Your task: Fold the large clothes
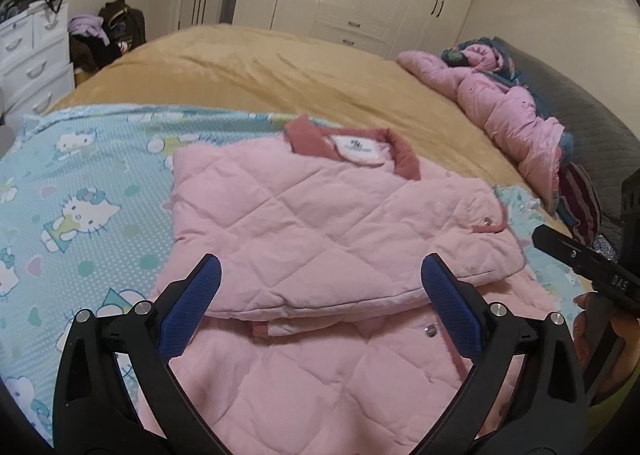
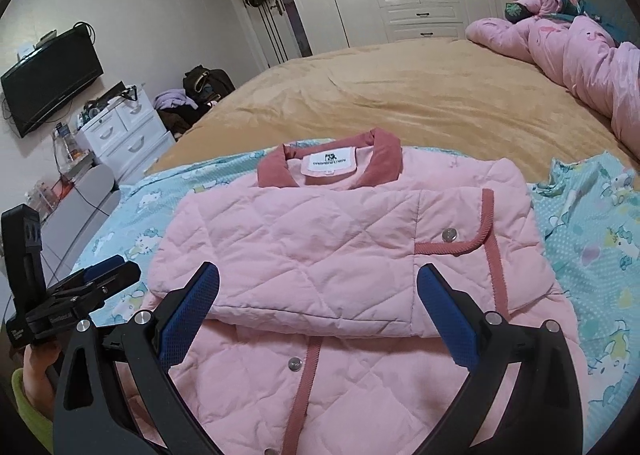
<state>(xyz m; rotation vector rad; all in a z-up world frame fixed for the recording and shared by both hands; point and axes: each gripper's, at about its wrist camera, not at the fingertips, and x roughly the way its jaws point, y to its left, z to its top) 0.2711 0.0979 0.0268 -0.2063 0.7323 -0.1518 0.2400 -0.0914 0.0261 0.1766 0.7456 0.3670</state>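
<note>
- Left claw (image 1: 320,267): blue pads (image 1: 192,303) spread wide, nothing between them; it hangs above the near half of the pink quilted jacket (image 1: 320,223).
- Right claw (image 2: 318,275): likewise spread wide and empty, over the same jacket (image 2: 320,247); whether the pads touch the cloth cannot be told.
- Jacket lies directly ahead of and beneath both claws, on a light-blue cartoon-print sheet (image 1: 80,183). Sleeves are folded across the front; the dark-pink collar (image 2: 332,163) with its white label sits at the far end.
- Snap button (image 2: 295,364) on the front placket sits between the right claw's fingers, near the lower edge of the folded sleeve.
- Beyond the jacket: tan bedspread (image 1: 300,71).
- Far right of both claws: a bunched pink quilt (image 2: 580,51).
- Far left: white drawers (image 2: 124,135).
</note>
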